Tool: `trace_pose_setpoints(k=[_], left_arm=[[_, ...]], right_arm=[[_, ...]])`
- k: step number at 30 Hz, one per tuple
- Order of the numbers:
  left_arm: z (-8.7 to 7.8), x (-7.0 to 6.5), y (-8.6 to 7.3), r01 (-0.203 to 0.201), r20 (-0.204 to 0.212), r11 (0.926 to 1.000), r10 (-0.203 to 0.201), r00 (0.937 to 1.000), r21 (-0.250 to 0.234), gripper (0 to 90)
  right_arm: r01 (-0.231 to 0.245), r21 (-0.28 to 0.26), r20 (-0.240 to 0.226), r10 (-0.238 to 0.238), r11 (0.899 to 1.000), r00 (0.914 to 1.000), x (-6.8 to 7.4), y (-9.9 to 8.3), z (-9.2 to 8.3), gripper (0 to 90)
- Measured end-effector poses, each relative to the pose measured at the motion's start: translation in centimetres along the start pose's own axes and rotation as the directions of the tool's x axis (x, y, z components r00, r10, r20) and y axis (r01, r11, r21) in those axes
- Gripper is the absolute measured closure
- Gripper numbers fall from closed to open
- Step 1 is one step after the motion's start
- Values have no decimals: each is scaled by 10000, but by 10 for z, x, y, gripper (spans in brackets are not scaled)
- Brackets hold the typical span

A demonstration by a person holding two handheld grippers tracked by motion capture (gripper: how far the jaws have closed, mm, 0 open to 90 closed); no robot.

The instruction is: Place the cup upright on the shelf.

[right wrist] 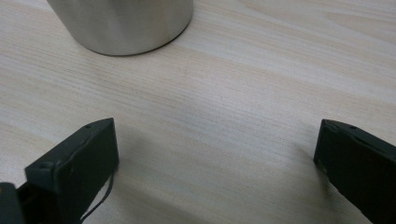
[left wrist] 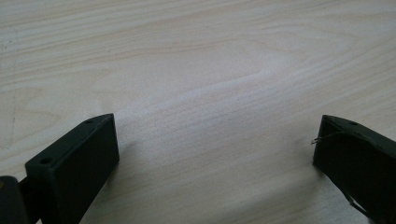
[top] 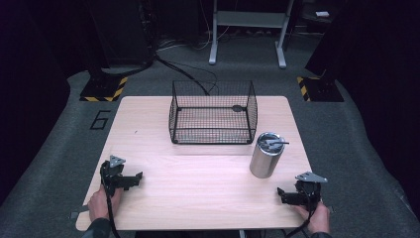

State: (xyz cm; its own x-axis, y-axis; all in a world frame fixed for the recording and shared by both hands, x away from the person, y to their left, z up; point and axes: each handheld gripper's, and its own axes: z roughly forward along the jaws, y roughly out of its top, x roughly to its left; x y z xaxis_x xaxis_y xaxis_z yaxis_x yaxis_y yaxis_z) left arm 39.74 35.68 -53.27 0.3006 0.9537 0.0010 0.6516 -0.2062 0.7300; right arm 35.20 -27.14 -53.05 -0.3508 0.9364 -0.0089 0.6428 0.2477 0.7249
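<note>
A brushed-steel tumbler (top: 266, 154) stood upright near the right edge of the pale wood-grain surface (top: 198, 183), just in front of a black wire basket (top: 213, 113). The right gripper (top: 286, 194) rested nearest it, the left gripper (top: 134, 179) near the left edge, both with fingers (right wrist: 74, 168) wide, empty. A good grasp would likely close squarely round the smooth, slippery cylinder

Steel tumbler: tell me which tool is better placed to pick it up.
Right. The right tool sits open just below the steel tumbler, whose base shows close ahead in the right gripper view. The left tool, also open, lies across the table.
</note>
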Motion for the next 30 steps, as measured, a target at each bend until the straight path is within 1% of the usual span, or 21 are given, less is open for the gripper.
trace_pose_setpoints(k=[2,3,6,7,8,9,10,11,12,14,15,16,17,18,20,21,26,27,28,29,30], left_arm=[[0,0,0,3,-1,10000,-3,10000,-1,1],[0,0,0,3,-5,10000,-3,10000,2,1],[0,0,0,28,5,10000,-28,10000,2,1],[0,0,0,16,8,10000,-16,10000,8,1],[0,0,0,10,6,10000,-10,10000,12,1],[-1,0,0,-34,29,9999,33,10000,123,1],[0,0,0,5,15,10000,-5,10000,57,1],[0,0,0,-8,6,10000,8,10000,63,1],[0,0,0,12,-4,10000,-12,10000,7,1],[0,0,0,2,16,10000,-2,10000,54,1],[-1,0,1,-19,56,9998,18,10000,177,1],[0,0,0,14,-8,10000,-14,10000,47,1],[0,0,0,50,-7,10000,-50,10000,50,0],[0,0,0,50,-7,10000,-50,10000,50,0],[0,0,0,50,-13,10000,-50,10000,50,0],[0,0,0,-4,-21,10000,4,10000,62,0],[0,0,0,-34,-16,10000,34,10000,88,0],[0,0,0,-40,-15,9999,40,10000,95,0],[0,0,0,-45,-18,9999,45,10000,94,0],[0,-1,0,79,-4,9999,-79,10000,67,0],[0,-1,0,79,-4,9999,-79,10000,67,0]], right_arm=[[-3,2,-1,3,10000,10000,0,0,0,0],[-113,70,-50,113,9999,9999,1,0,0,0],[-119,52,-30,120,9999,9999,1,1,1,0],[-210,6,-29,210,9998,9998,1,1,1,0],[-108,42,-22,108,9999,9999,1,1,1,0],[-31,46,-25,31,10000,10000,0,1,1,0],[48,2,9,-48,10000,10000,0,1,2,0],[-102,127,-44,103,9999,9999,1,2,2,0],[-148,97,2,148,9998,9999,1,2,2,0],[-105,116,-38,106,9999,9999,1,2,2,0],[-199,85,-81,200,9998,9998,1,3,2,0],[-215,74,26,215,9997,9998,2,3,3,0],[-69,176,-12,69,9998,10000,1,3,2,0],[-69,176,-12,69,9998,10000,1,3,2,0],[-231,212,-89,233,9995,9997,2,5,3,0],[-140,304,-6,140,9994,9999,1,5,2,0],[-120,444,120,114,9989,9999,2,6,2,0],[-214,527,192,204,9984,9996,3,7,1,0],[-192,482,384,173,9987,9991,4,8,1,0],[-322,449,280,310,9985,9991,4,10,0,0],[-322,449,280,310,9985,9991,4,10,0,0]])
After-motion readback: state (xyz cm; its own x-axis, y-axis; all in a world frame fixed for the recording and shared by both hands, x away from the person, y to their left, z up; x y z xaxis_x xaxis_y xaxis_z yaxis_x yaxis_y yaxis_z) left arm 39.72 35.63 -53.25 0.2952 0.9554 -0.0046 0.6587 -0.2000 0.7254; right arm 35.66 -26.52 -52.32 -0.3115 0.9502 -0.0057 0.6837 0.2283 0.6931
